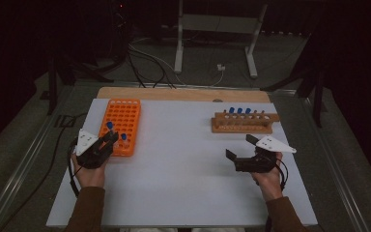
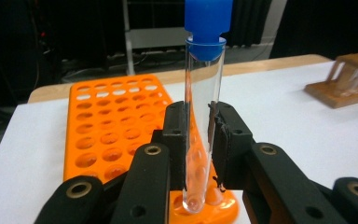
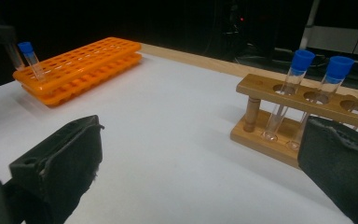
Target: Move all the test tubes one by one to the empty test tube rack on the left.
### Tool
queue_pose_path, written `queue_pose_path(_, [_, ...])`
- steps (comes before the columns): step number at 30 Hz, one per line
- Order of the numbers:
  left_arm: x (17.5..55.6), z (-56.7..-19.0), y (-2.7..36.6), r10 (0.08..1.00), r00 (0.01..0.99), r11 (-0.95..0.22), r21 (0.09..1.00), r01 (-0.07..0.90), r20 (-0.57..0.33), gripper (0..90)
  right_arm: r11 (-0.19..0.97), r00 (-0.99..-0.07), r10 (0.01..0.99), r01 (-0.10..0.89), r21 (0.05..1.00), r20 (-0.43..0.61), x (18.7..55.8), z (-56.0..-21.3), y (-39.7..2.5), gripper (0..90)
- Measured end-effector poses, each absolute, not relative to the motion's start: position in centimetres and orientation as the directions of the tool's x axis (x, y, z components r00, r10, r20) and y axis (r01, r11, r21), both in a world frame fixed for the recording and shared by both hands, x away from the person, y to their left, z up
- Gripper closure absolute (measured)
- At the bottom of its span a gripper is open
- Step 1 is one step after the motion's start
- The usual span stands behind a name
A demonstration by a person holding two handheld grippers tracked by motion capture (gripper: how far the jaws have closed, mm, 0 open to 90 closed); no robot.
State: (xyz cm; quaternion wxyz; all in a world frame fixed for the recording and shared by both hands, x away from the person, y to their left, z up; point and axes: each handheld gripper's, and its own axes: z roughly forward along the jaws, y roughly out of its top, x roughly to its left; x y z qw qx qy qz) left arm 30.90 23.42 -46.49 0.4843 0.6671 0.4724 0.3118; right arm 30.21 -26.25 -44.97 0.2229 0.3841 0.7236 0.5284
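High view: left tool (image 1: 110, 138) sits at the near end of the orange rack (image 1: 121, 126), left of centre, pinching a blue-capped tube (image 1: 109, 126). A second capped tube (image 1: 124, 140) stands in the rack just beside it. Right tool (image 1: 241, 151) is right of centre, spread wide and holding nothing, resting over bare tabletop (image 1: 183, 159) in front of the wooden rack (image 1: 243, 123), which carries three more blue-capped tubes. Risk: with the neighbouring tube that close, a sideways swing of the left tool could knock it.

Left gripper view: tube (image 2: 204, 116) is upright at frame centre, clamped mid-body between the jaws, cap (image 2: 208, 25) at the top edge. Its rounded bottom is at the rack's (image 2: 114, 130) near edge, lower centre; can't tell if it's seated in a hole or just above one. Risks: grip on smooth glass, so it could slip down or tilt; too much squeeze could crack it; lowering off-centre would jam the tip on the rim between holes.

Right gripper view: jaws at the lower corners, far apart, nothing between. Wooden rack (image 3: 303, 116) at right, orange rack (image 3: 81, 67) upper left. Risk: the right jaw is close to the wooden rack, so a careless move could shove it and rattle the tubes.
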Motion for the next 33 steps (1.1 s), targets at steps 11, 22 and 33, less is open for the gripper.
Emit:
queue_pose_path(11, [32.3, -48.4, 22.7, 0.938, 0.345, -0.097, 0.919, 0.381, -0.044, 77.8, 0.142, -0.606, 0.791, 0.319, 0.937, 0.087, 30.1, -45.0, -26.6, 0.0])
queue_pose_path(22, [32.0, -50.4, 23.0, 0.935, 0.354, -0.123, 0.897, 0.425, -0.039, 77.8, 0.149, -0.610, 0.787, 0.323, 0.935, 0.086, 30.1, -45.1, -26.4, 0.0])
queue_pose_path(33, [31.7, -50.9, 23.0, 0.931, 0.364, -0.144, 0.892, 0.429, -0.025, 77.8, 0.150, -0.612, 0.786, 0.328, 0.933, 0.088, 30.1, -45.2, -26.4, 0.0])
